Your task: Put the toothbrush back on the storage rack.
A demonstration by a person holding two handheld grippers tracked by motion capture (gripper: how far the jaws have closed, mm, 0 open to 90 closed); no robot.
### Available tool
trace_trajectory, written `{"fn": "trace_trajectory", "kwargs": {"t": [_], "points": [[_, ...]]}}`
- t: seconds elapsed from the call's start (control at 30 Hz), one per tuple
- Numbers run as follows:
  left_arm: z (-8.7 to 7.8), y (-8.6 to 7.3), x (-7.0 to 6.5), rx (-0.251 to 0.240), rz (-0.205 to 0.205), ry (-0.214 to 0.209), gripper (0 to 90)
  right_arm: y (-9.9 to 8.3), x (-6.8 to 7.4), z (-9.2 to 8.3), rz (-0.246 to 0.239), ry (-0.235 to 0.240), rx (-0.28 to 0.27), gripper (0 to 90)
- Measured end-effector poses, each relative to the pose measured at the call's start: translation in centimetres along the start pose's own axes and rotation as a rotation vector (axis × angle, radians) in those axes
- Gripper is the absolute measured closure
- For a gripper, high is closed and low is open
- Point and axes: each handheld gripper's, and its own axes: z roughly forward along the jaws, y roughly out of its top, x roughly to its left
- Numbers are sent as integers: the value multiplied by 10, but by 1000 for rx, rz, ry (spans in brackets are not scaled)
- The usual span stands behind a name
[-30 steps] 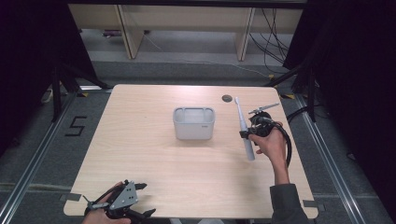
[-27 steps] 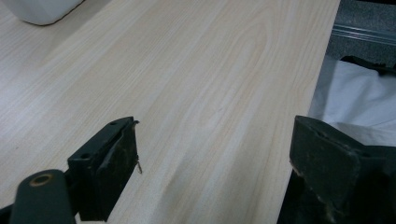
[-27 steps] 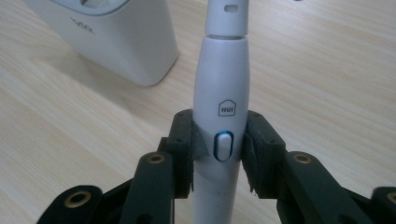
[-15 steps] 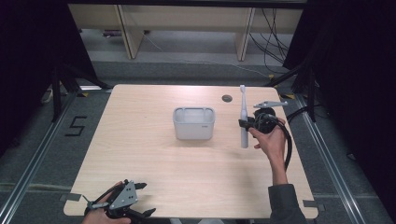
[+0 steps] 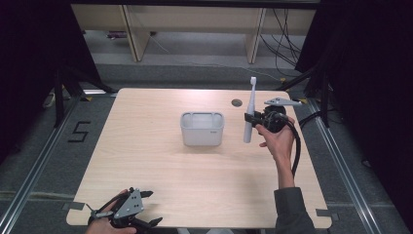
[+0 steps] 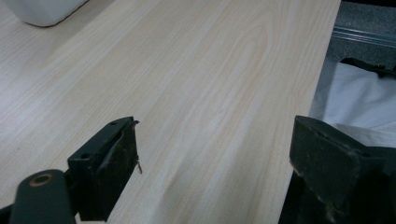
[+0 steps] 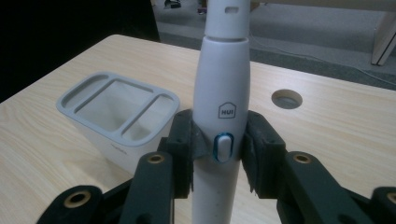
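- High view: the right gripper (image 5: 254, 118) is clamped on an electric toothbrush (image 5: 249, 111) and holds it nearly upright above the table (image 5: 146, 161), brush head toward 12 o'clock. The grey holder (image 5: 202, 128) stands just beside it, at its 9 o'clock. The left gripper (image 5: 127, 214) sits at the table's 7 o'clock edge, well apart from both.
- Left gripper view: its jaws stand wide apart over bare wood with nothing between them. A white corner at 11 o'clock is probably the holder, but it is cut off.
- Right gripper view: both pads press the toothbrush handle (image 7: 222, 121) at its blue-ringed button. The holder (image 7: 119, 116), at 9 o'clock, shows several open slots.
- Step, as I judge it: carrying the toothbrush to the holder. The next move calls for shifting it over a slot, keeping it upright, then lowering it.
- The brush head is cropped at the top of the right gripper view, and the handle's base is hidden behind the jaws. The slots' depth is hard to read.
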Motion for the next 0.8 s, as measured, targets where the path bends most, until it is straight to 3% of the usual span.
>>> {"fn": "trace_trajectory", "kwargs": {"t": [0.03,0.13,0.17,0.23,0.4,0.43,0.5,0.77,0.8], "points": [[0,0,0,0,-2,-1,147,2,0,1,-20,3,-5,666],[0,0,1,8,5,-2,147,4,3,2,-12,2,-12,666],[-1,0,1,7,8,1,147,8,6,4,0,22,-24,666],[-1,0,1,11,8,-3,147,9,6,5,-19,27,-32,666],[-1,0,1,10,9,-2,147,16,12,7,-13,41,-51,666],[-1,0,1,10,9,-5,147,19,16,8,6,36,-53,666],[-1,0,1,11,11,-2,147,22,16,10,-14,46,-60,666],[-1,1,1,12,10,-6,147,32,24,12,0,53,-80,666],[-1,1,1,12,10,-6,147,34,24,13,-15,54,-93,666]]}}
